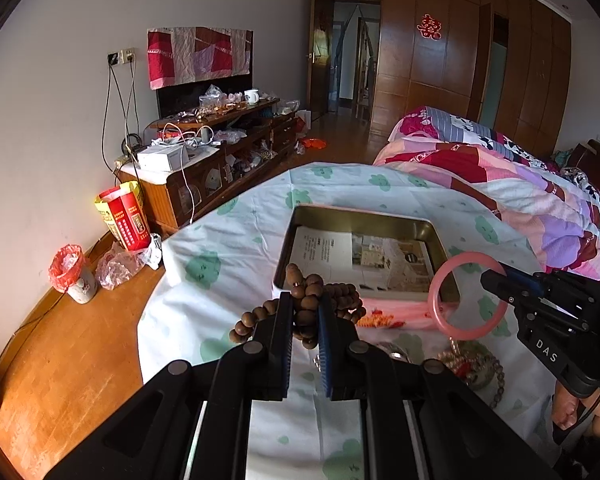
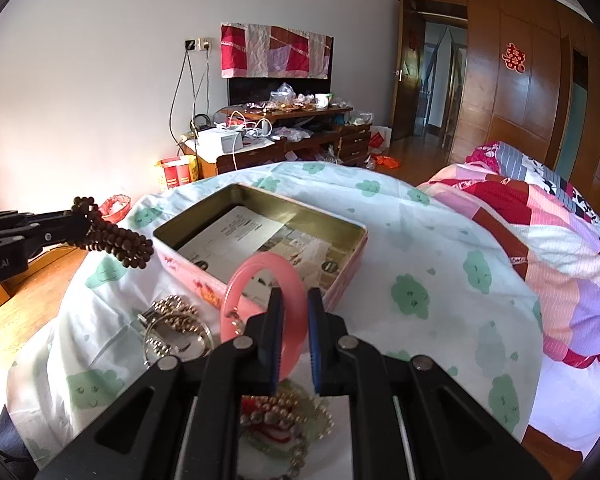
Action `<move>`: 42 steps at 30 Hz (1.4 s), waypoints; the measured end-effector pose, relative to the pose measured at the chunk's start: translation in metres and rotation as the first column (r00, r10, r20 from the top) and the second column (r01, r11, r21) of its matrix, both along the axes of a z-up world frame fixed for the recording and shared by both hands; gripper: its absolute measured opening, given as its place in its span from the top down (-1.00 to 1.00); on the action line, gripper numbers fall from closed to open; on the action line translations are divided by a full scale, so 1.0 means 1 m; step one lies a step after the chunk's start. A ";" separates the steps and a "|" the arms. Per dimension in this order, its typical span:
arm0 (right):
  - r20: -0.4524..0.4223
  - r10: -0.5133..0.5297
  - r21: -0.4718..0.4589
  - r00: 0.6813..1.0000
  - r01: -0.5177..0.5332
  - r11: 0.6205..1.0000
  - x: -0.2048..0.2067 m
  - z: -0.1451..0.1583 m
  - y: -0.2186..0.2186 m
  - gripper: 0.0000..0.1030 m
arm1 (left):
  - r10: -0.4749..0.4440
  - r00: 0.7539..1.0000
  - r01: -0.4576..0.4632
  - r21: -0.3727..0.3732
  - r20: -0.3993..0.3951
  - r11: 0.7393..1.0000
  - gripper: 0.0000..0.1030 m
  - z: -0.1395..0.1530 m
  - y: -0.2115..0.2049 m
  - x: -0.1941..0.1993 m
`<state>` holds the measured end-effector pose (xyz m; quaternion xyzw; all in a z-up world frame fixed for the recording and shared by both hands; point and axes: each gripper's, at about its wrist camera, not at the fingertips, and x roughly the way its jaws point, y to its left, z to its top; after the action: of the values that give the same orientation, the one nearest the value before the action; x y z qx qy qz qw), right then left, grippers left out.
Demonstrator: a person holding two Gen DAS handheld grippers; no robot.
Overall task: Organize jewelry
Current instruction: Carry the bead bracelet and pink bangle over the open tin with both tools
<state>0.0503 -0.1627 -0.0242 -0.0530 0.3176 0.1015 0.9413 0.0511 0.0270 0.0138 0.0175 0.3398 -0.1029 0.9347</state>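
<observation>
The tin (image 2: pixel 341 236) sits open toward the far edge of the cloth-covered table (image 2: pixel 439 240), paper lining its floor; it looks light and stiff, with thin walls that would slide if nudged. Just before its near wall, the right gripper (image 2: pixel 294 320) pinches a pink bangle (image 2: pixel 260 268) by its lower arc: rigid, smooth, likely slippery and breakable, so the rim hold seems best. Off the table's left edge, the left gripper (image 1: pixel 305 312) is clamped on a bunch of wooden beads (image 1: pixel 311 292), limp and light, loops dangling that could snag the tin's rim. Loose chains (image 2: pixel 176 320) and a beaded piece (image 2: pixel 284 416) lie heaped at the near edge, below both grippers.
</observation>
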 end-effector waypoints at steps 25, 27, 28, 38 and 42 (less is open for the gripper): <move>-0.011 -0.041 -0.096 0.999 0.040 0.995 0.074 0.001 -0.001 0.75 | 0.014 0.999 -0.011 0.100 -0.031 0.995 0.79 -0.012 -0.023 0.083; -0.014 -0.048 -0.102 0.999 0.046 0.994 0.079 0.000 -0.001 0.75 | 0.014 0.999 -0.010 0.113 -0.036 0.994 0.79 -0.015 -0.026 0.088; -0.015 -0.051 -0.105 0.999 0.049 0.993 0.082 -0.001 -0.001 0.75 | 0.013 0.999 -0.009 0.118 -0.040 0.993 0.79 -0.017 -0.027 0.090; -0.033 -0.062 -0.143 0.998 0.057 0.988 0.102 -0.007 0.006 0.75 | 0.010 0.997 0.001 0.151 -0.075 0.988 0.79 -0.031 -0.038 0.109; -0.040 -0.065 -0.153 0.997 0.058 0.987 0.107 -0.011 0.007 0.75 | 0.009 0.997 0.004 0.163 -0.078 0.987 0.79 -0.032 -0.041 0.113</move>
<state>0.1572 -0.1561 -0.0347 -0.1122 0.3467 0.0493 0.9299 0.1638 -0.0141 -0.0187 0.0895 0.3833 -0.0744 0.9163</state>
